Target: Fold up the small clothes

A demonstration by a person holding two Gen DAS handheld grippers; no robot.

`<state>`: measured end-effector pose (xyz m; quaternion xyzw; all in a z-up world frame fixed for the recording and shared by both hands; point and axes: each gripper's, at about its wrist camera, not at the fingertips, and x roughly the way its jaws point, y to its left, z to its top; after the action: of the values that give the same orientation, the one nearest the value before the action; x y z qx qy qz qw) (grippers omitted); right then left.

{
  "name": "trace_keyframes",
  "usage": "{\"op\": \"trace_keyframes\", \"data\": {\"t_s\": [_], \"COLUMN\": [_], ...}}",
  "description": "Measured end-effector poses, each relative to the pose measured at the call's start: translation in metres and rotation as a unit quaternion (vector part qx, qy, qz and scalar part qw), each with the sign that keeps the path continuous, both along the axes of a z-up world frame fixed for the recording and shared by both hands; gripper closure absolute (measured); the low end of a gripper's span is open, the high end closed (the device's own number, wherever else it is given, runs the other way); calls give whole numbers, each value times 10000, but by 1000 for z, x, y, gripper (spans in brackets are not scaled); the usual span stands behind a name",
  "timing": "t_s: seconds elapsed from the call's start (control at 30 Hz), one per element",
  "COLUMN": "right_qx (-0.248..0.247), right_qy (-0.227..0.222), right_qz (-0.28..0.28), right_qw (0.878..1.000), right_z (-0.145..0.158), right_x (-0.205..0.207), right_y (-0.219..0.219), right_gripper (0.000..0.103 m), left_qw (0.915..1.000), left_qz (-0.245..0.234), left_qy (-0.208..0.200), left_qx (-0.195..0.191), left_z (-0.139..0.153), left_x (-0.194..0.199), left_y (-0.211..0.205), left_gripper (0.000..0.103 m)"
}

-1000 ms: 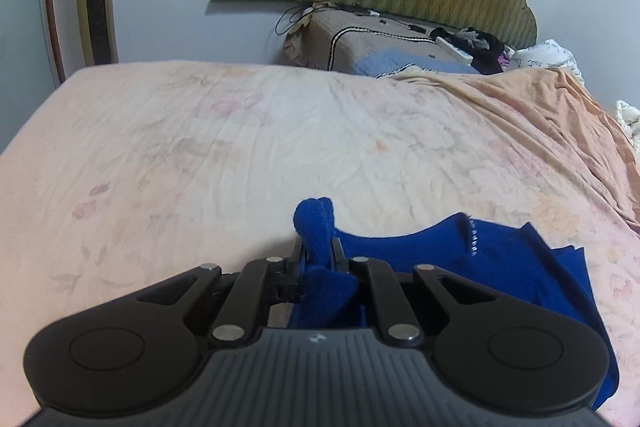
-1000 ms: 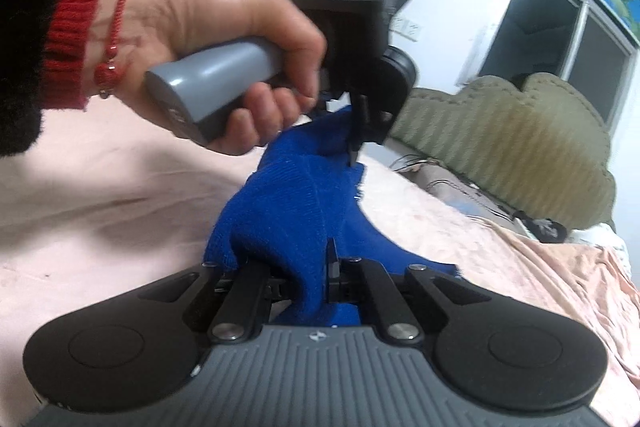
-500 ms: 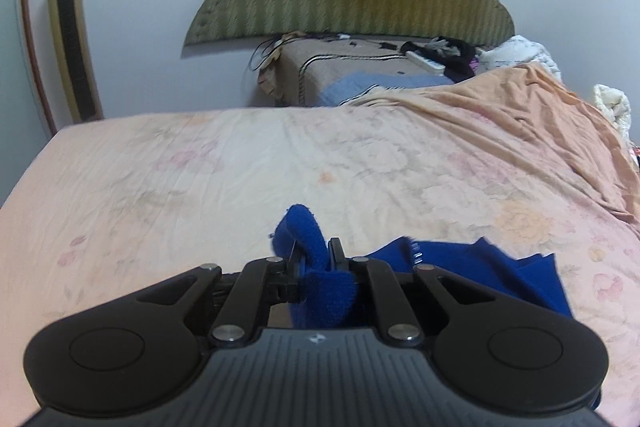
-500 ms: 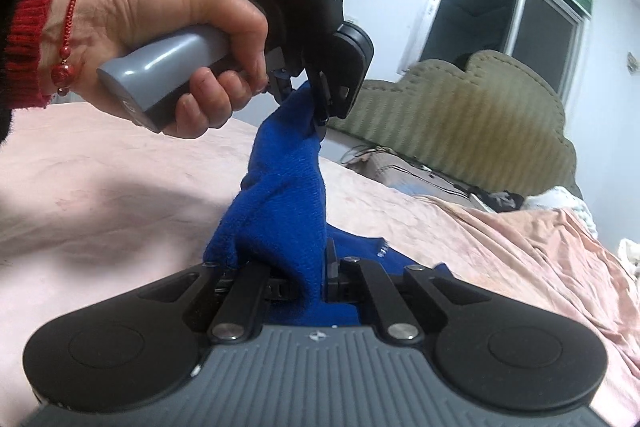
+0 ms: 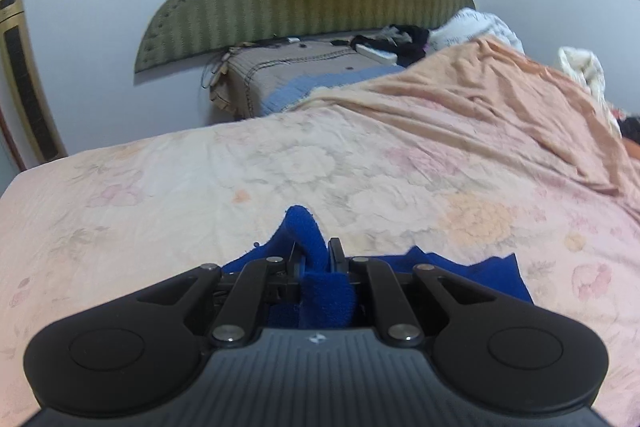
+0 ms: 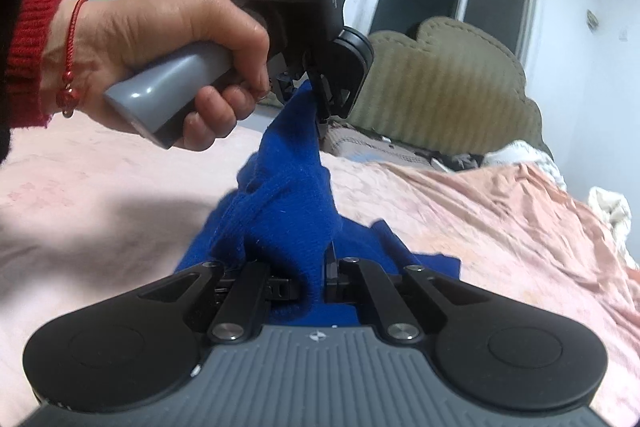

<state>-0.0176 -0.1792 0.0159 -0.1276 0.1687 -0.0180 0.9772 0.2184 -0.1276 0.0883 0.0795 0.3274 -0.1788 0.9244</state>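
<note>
I have both sets of jaws clenched on the blue knit garment (image 6: 288, 195): my right gripper (image 6: 320, 267) pinches one fold, my left gripper (image 6: 320, 107) another, lifting it above the floral bed sheet (image 5: 360, 167).

You have a bed (image 5: 160, 195) in front of you, covered by a pale pink floral sheet (image 5: 360, 179), wrinkled but mostly bare. A peach blanket (image 5: 500, 99) is heaped over its far right side. The blue garment (image 6: 404, 251) trails onto the sheet near you, its lower edge lying on the fabric.
</note>
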Motion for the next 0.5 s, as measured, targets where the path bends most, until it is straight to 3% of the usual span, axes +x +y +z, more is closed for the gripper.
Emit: {"op": "trace_keyframes", "data": {"t_s": [0.23,0.5], "right_qx": [761,1310], "right_qy": [558,590], "right_qz": [99,-115], "right_qw": [9955,9896], "right_z": [-11,-9], "right_x": [-1,-3], "right_y": [-25,-44], "right_gripper": [97,97], "left_qw": [9992,9993], "left_qz": [-51,-98], "left_qy": [386,339], "left_qx": [102,-76], "left_z": [-25,-25], "left_x": [11,19], "left_y": [-14,-42], "left_gripper": [93,93]}}
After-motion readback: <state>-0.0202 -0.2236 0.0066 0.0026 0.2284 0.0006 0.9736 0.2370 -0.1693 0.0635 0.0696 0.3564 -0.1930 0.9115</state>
